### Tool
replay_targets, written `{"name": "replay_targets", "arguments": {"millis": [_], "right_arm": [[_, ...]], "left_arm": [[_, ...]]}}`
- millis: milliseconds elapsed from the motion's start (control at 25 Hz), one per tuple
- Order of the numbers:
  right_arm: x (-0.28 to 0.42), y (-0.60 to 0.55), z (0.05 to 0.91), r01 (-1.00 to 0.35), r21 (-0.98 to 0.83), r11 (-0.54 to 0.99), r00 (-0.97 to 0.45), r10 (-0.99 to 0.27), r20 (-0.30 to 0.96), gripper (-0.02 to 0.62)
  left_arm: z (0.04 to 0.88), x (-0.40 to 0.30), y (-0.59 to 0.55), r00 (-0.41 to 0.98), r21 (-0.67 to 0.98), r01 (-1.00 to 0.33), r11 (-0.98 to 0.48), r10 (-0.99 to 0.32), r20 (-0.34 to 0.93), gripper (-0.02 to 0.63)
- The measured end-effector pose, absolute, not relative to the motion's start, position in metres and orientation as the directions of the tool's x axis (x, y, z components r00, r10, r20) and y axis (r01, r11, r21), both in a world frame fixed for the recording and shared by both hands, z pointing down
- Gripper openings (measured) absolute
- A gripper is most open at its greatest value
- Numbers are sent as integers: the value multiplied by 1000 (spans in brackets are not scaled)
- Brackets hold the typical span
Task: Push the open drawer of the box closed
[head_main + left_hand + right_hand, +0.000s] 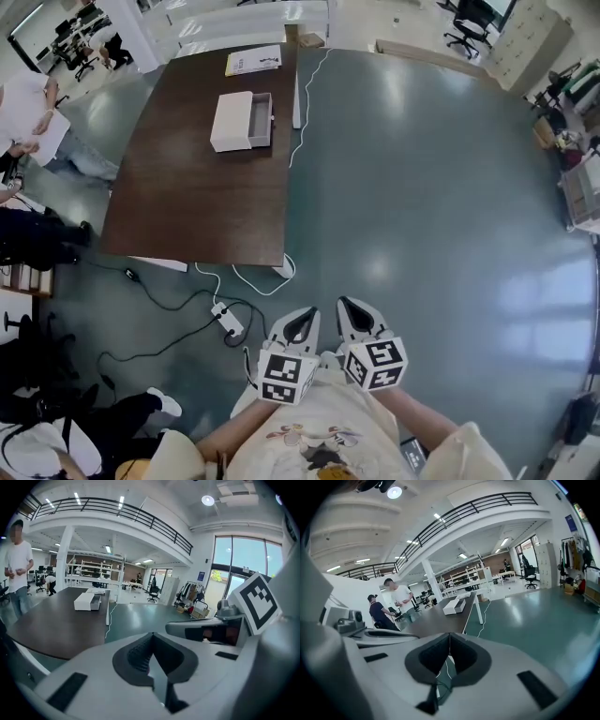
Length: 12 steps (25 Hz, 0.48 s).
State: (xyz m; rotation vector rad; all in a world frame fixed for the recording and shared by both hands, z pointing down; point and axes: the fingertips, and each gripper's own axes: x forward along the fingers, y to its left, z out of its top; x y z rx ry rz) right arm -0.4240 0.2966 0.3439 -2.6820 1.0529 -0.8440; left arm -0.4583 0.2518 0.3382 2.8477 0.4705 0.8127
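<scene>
A bystander in a white shirt (23,108) is standing far off to the left of both grippers, past the table's left edge. The dark brown table (187,206) is lying ahead and to the left of the grippers. The white box (232,122) is sitting on its far half, well apart from both tools, far ahead of them and off to their left. Its drawer (262,120) is sticking out of the box's right side, open. A printed sheet (253,61) is lying beyond the box, farther still from the jaws. A white cable (305,112) is trailing along the table's right edge and dropping toward a power strip (228,321) on the green floor (422,187), near the left gripper and on its left.

The left gripper (302,317) is hovering over the floor close to the person's body, tilting downward. Its jaws are pressing together with nothing between them. In the left gripper view the box is showing up and left of the jaw tips.

The right gripper (354,309) is hanging just beside the left one, jaws likewise meeting and empty. In the right gripper view the box is showing far ahead, nearly in line with the tips.
</scene>
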Motion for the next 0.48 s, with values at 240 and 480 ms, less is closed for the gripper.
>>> {"name": "replay_targets", "arguments": {"millis": [240,480], "right_arm": [[-403,264,336,-553,-289,-781,639,-621,454,8],[-371,257,340,-523,-286,-803,648,-593,478,8]], "left_arm": [[339,-438,204,798,233,267,-935,350,491,6],[342,-407,190,787,252,269,-930,363,499,6]]}}
